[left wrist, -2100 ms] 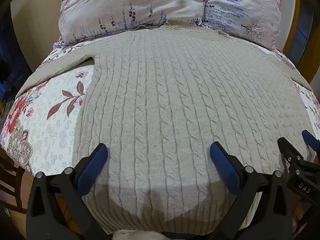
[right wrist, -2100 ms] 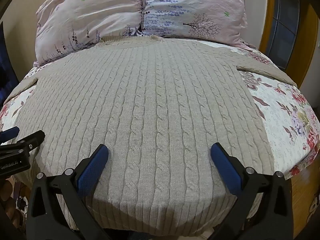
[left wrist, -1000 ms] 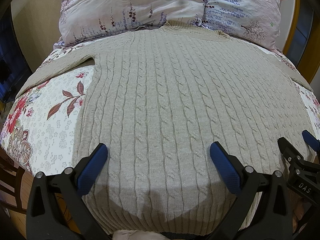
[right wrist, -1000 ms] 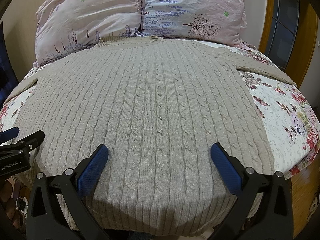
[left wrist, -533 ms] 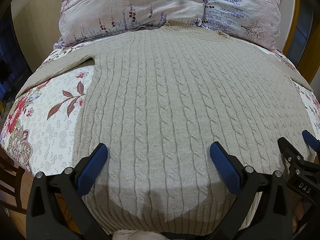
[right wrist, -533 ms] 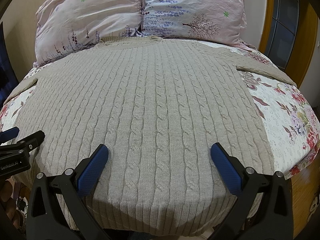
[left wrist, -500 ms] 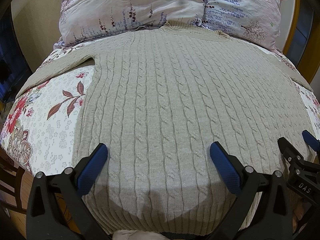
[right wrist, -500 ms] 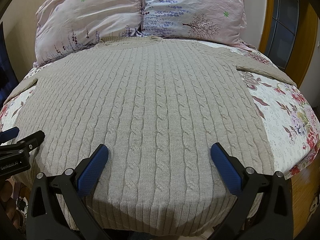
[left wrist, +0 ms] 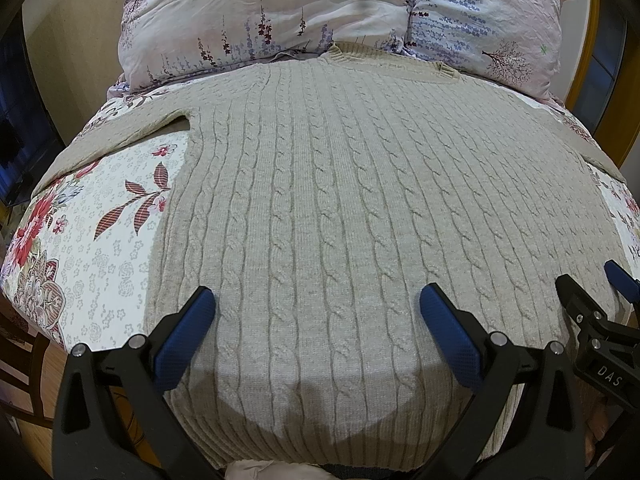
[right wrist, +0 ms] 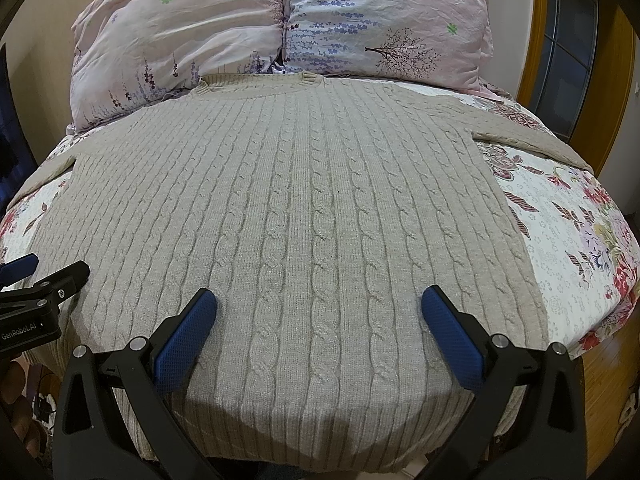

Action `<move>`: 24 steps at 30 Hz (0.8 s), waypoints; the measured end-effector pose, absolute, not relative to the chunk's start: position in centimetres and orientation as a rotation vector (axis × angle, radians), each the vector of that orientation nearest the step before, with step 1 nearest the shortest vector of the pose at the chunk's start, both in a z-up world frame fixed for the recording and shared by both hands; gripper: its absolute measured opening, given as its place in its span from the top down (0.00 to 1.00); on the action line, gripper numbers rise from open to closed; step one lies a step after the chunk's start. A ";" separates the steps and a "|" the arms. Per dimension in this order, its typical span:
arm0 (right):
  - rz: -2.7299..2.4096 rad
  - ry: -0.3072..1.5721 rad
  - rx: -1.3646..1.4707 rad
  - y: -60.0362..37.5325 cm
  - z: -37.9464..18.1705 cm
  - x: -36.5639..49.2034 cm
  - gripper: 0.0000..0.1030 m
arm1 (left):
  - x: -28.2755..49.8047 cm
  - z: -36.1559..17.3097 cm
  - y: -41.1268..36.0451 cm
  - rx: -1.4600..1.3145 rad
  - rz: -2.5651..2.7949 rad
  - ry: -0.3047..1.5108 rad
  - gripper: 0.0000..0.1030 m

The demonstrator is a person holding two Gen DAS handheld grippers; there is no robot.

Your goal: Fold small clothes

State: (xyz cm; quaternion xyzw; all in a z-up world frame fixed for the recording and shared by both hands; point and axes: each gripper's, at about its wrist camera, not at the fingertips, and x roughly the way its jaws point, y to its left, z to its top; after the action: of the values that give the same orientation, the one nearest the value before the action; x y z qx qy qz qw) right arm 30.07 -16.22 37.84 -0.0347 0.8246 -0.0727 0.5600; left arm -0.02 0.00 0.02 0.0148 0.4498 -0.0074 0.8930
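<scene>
Your left gripper (left wrist: 316, 312) hangs over the near hem of the beige cable-knit sweater (left wrist: 360, 208), blue pads spread wide with nothing between them, not touching the knit as far as I can see. Same for your right gripper (right wrist: 318, 312): splayed wide over the hem, a bit further right. Each shows up at the edge of the other's view, so they're side by side, near each other but apart. Your own hands aren't visible in either view.

The sweater lies flat, face up, on the floral bedspread (left wrist: 100, 240), the hem draped over the near edge of the bed so the very bottom is cut off. The left sleeve (left wrist: 120, 136) runs off toward the far left and the right sleeve (right wrist: 520, 132) toward the far right; both cuffs are out of view. The collar (right wrist: 256, 82) sits at the far end, touching two pale pink floral pillows (right wrist: 280, 20) that are cropped at the top.
</scene>
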 end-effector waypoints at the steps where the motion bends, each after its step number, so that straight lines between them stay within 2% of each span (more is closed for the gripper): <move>1: -0.171 1.943 -0.082 -16.2 37.8 30.1 0.01 | 0.0 0.0 0.0 0.031 -0.015 0.933 0.02; 24: -0.088 1.908 -0.072 -16.5 37.6 30.4 0.01 | 0.6 0.1 0.1 0.036 -0.025 0.969 0.02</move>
State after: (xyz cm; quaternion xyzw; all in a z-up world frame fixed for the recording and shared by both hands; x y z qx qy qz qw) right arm 30.38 -16.51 37.62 -0.0310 0.8154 -0.0374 0.5769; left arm 0.56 0.11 0.15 0.0173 0.4657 -0.0122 0.8847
